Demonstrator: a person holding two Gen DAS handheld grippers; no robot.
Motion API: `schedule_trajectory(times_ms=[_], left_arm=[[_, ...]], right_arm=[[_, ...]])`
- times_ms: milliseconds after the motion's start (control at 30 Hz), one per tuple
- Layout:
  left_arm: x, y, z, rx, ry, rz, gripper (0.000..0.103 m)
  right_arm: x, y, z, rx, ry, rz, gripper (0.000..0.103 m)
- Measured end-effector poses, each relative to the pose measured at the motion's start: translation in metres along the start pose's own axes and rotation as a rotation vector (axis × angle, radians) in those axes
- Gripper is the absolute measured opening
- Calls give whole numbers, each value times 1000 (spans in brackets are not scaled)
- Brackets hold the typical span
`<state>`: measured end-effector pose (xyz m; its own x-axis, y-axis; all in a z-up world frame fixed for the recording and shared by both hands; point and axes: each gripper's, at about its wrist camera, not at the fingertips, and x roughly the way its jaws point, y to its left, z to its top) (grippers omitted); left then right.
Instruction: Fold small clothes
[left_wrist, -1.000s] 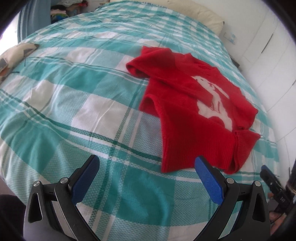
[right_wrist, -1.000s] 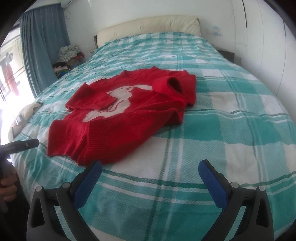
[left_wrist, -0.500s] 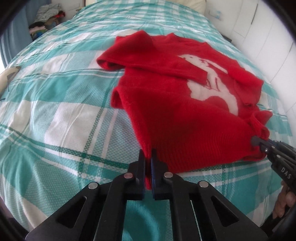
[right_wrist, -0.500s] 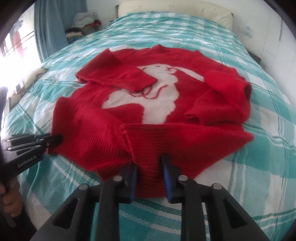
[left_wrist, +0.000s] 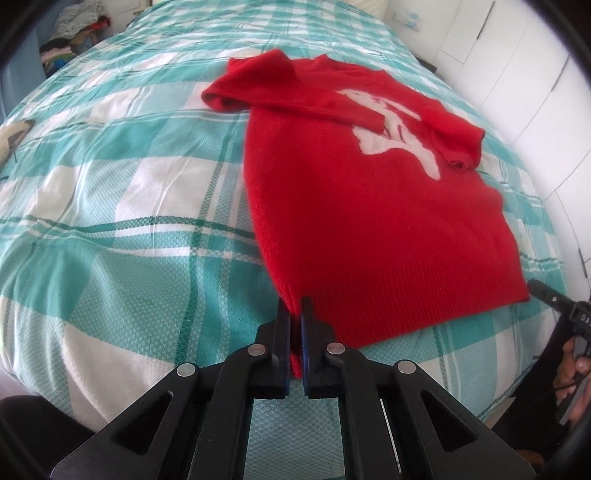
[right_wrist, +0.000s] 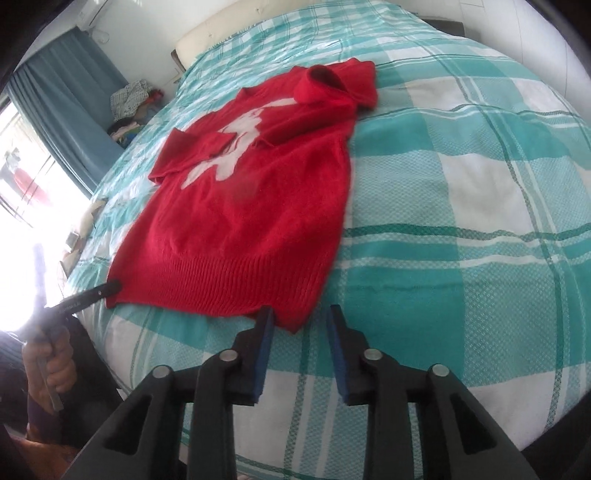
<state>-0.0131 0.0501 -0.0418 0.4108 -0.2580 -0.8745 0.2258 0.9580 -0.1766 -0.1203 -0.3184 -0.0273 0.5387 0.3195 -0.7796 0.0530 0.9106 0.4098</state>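
Sweater (left_wrist: 373, 221), red knit with a white figure on its front, lies spread on the bed (left_wrist: 110, 206), ribbed hem toward the cameras and collar toward the headboard.

Left tongs (left_wrist: 295, 314): pressed together, pinching the sweater's hem corner; red fabric shows in the narrow slot between the blue pads. In the right wrist view these tongs (right_wrist: 110, 286) meet the hem at its far left corner, with the person's hand (right_wrist: 51, 369) on the handle below.

Right tongs (right_wrist: 300, 317): jaws part-spread and opening. The other hem corner lies just ahead of the left pad and reaches only slightly into the gap; neither pad presses on it. In the left wrist view these tongs (left_wrist: 546, 291) sit just beside the hem's right corner.

Sleeves: one is folded across the chest over the white figure; the other is bunched near the collar.

Surface: the bed is covered by a teal-and-white checked bedspread (right_wrist: 461, 221) with thin dark green lines, lightly wrinkled. The sweater occupies its middle.

Room: a cream padded headboard (right_wrist: 221, 33) stands at the far end. A blue curtain (right_wrist: 62, 110) hangs beside a bright window. A pile of clothes (right_wrist: 129, 99) sits between curtain and bed. White panelled cabinet doors (left_wrist: 524, 74) line the opposite side.
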Motion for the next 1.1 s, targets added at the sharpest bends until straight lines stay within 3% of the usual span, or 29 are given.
schedule_trajectory(times_ms=[100,333,533,567,600,633,900,1100], left_arm=[[2,-2,1,3,-1,16,3],[2,-5,1,20,-16,44,3],[3,-8,1,34,-18,60,3],[3,-8,1,34,-18,62,3],[2,-7,1,30,-19,66,3],[1,-6,0,23,-22,71,3],[-5,-1,-16,13,-19,126,2],[20,-15,-16,99,33,250,2]], right_arm=[[-2,1,10,2,-38,31,64],[27,-15,17,114,18,80,65],[32,-15,17,109,25,88,64],[33,-14,18,98,29,86,60],[36,-13,18,77,42,72,27],[38,-11,18,56,64,41,4],[4,-8,-6,-25,99,-119,3],[36,-20,-15,11,133,-166,2]])
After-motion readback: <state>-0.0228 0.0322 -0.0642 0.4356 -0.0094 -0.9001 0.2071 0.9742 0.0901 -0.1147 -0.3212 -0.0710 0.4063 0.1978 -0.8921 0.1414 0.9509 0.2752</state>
